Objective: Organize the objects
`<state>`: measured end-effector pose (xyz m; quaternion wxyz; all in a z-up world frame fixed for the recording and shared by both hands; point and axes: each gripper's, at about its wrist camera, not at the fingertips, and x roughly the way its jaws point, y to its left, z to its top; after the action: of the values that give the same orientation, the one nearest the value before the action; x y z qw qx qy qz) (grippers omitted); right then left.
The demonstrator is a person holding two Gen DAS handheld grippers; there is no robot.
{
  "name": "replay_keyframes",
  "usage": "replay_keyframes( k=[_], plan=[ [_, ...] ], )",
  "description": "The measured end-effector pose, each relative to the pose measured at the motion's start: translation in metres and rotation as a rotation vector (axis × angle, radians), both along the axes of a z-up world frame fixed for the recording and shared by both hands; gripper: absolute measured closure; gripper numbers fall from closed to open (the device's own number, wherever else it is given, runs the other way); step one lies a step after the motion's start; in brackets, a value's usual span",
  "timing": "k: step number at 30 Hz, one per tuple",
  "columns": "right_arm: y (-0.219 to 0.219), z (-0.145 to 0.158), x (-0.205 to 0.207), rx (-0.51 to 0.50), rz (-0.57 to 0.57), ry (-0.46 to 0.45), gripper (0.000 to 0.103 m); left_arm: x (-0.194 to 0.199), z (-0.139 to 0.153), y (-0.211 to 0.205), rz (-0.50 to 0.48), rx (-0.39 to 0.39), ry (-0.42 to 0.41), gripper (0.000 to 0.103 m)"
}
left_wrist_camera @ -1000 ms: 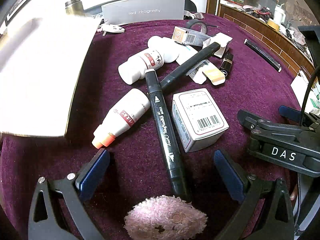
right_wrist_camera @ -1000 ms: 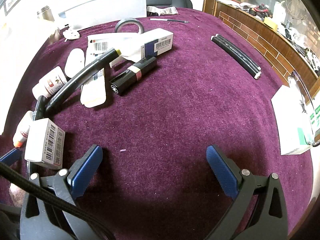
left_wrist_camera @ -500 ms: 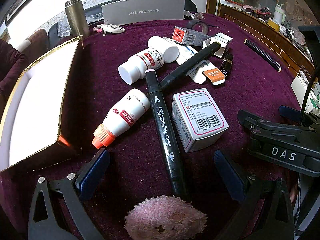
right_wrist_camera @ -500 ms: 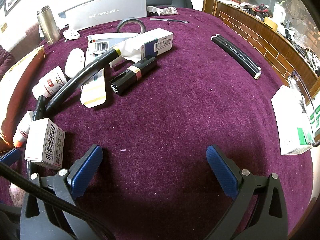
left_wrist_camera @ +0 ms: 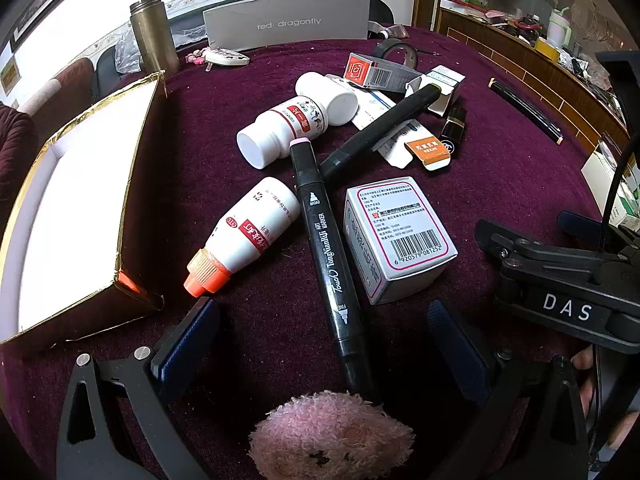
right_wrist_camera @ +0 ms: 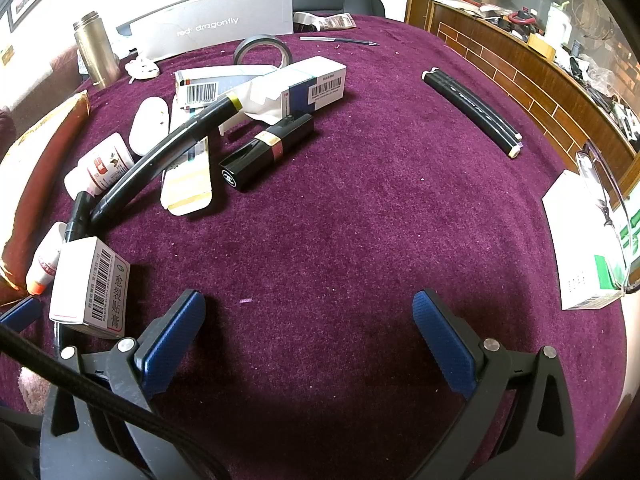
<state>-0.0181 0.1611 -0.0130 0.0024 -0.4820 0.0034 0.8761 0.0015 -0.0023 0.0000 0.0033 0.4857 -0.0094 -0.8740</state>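
Observation:
On the purple cloth lies a pile: a black art marker (left_wrist_camera: 328, 248), a second black marker (left_wrist_camera: 380, 136), a white bottle with an orange cap (left_wrist_camera: 248, 236), two white pill bottles (left_wrist_camera: 284, 132), a small barcode box (left_wrist_camera: 396, 236) and a black lipstick (right_wrist_camera: 268, 152). My left gripper (left_wrist_camera: 320, 340) is open and empty, just short of the art marker's near end. My right gripper (right_wrist_camera: 308, 336) is open and empty over bare cloth, right of the barcode box (right_wrist_camera: 90, 288).
A gold-edged open box (left_wrist_camera: 68, 216) stands at the left. A metal flask (left_wrist_camera: 154, 34) and a grey "red dragonfly" box (left_wrist_camera: 286, 24) stand at the back. A tape roll (right_wrist_camera: 262, 50), two black markers (right_wrist_camera: 472, 108) and a white-green box (right_wrist_camera: 580, 240) lie right. A pink fluffy object (left_wrist_camera: 332, 436) lies near.
The glare over the open box at the left has cleared, so its inside and the flask now show. Neither gripper nor any object has visibly moved.

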Motion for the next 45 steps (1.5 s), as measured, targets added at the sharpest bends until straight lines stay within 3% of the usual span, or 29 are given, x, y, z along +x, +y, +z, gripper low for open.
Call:
replay_keyframes(
  k=[5,11,20,25,29,31,36,37,40,45],
  plan=[
    [0.002,0.001,0.002,-0.016,0.017,0.007,0.0,0.007,0.003,0.0,0.01,-0.004,0.001,0.001],
    [0.032,0.009,0.012,-0.148,-0.053,0.114,0.0,0.008,0.005,-0.006,-0.039,0.011,-0.01,0.002],
    [0.058,0.018,0.017,-0.348,-0.092,0.231,0.0,0.034,0.027,-0.024,-0.142,0.187,0.066,0.002],
    [0.059,0.025,0.019,-0.37,-0.068,0.272,0.0,0.03,0.034,-0.021,-0.146,0.194,0.099,0.002],
    [0.059,0.027,0.022,-0.371,-0.049,0.282,0.0,0.022,0.04,-0.032,-0.132,0.154,0.106,0.008],
    [0.058,0.027,0.022,-0.378,-0.036,0.288,0.0,0.019,0.047,-0.038,-0.149,0.098,0.112,0.008],
    [0.057,0.027,0.022,-0.375,-0.022,0.281,0.0,0.007,0.059,-0.053,-0.289,-0.018,0.113,0.008],
    [0.057,0.027,0.022,-0.376,-0.022,0.281,0.0,0.003,0.058,-0.054,-0.315,-0.033,0.104,0.012],
    [0.057,0.028,0.023,-0.381,-0.012,0.285,0.0,-0.009,0.053,-0.051,-0.409,-0.081,0.059,0.049],
    [0.057,0.027,0.024,-0.381,-0.013,0.285,0.0,-0.027,0.042,-0.045,-0.46,-0.121,0.014,0.052]
  ],
)
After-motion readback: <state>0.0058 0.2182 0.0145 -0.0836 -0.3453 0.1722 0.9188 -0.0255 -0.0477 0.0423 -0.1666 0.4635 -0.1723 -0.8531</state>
